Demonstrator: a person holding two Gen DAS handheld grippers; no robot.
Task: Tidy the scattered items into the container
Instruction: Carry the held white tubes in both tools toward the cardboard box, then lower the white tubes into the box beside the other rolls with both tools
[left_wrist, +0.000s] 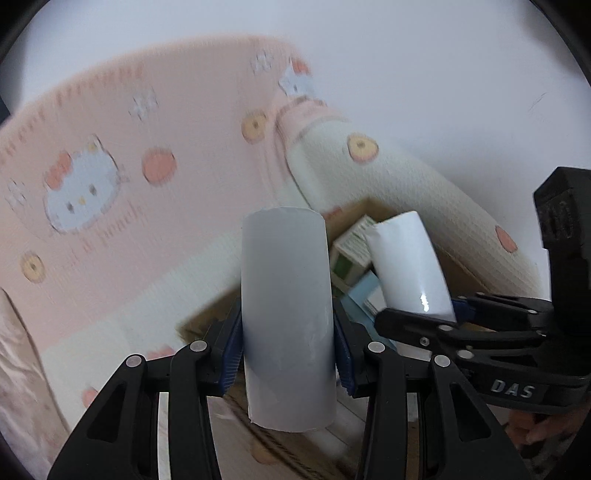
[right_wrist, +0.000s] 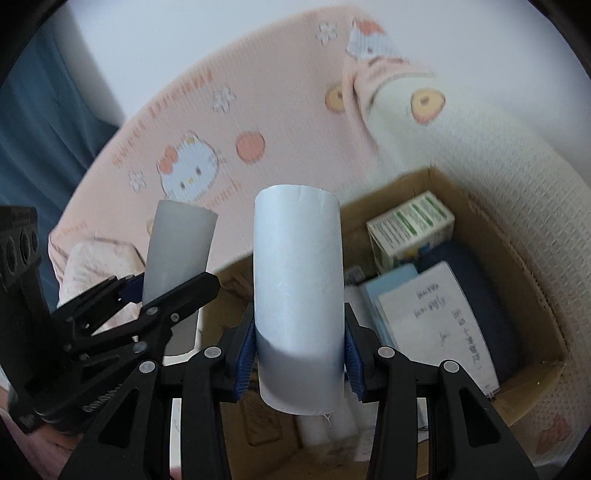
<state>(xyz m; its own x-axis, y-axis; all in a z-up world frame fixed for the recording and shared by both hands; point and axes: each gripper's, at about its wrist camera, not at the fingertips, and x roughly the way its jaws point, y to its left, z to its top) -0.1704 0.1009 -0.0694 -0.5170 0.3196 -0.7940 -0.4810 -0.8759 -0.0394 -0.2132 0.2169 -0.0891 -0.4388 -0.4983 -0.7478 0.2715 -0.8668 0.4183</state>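
My left gripper (left_wrist: 287, 354) is shut on a white paper roll (left_wrist: 286, 306), held upright over the near edge of a cardboard box (left_wrist: 207, 314). My right gripper (right_wrist: 298, 350) is shut on a second white roll (right_wrist: 297, 295) above the same box (right_wrist: 524, 280). Each gripper shows in the other's view: the right one (left_wrist: 439, 317) with its roll (left_wrist: 406, 262), the left one (right_wrist: 162, 291) with its roll (right_wrist: 177, 251). Inside the box lie a green-and-white carton (right_wrist: 410, 225), a printed booklet (right_wrist: 436, 321) and more white rolls (right_wrist: 325, 424).
The box sits on a bed against a pink Hello Kitty blanket (right_wrist: 221, 155) and a cream rolled cover (right_wrist: 498, 155). A blue curtain (right_wrist: 40, 122) hangs at the left. A white wall lies behind.
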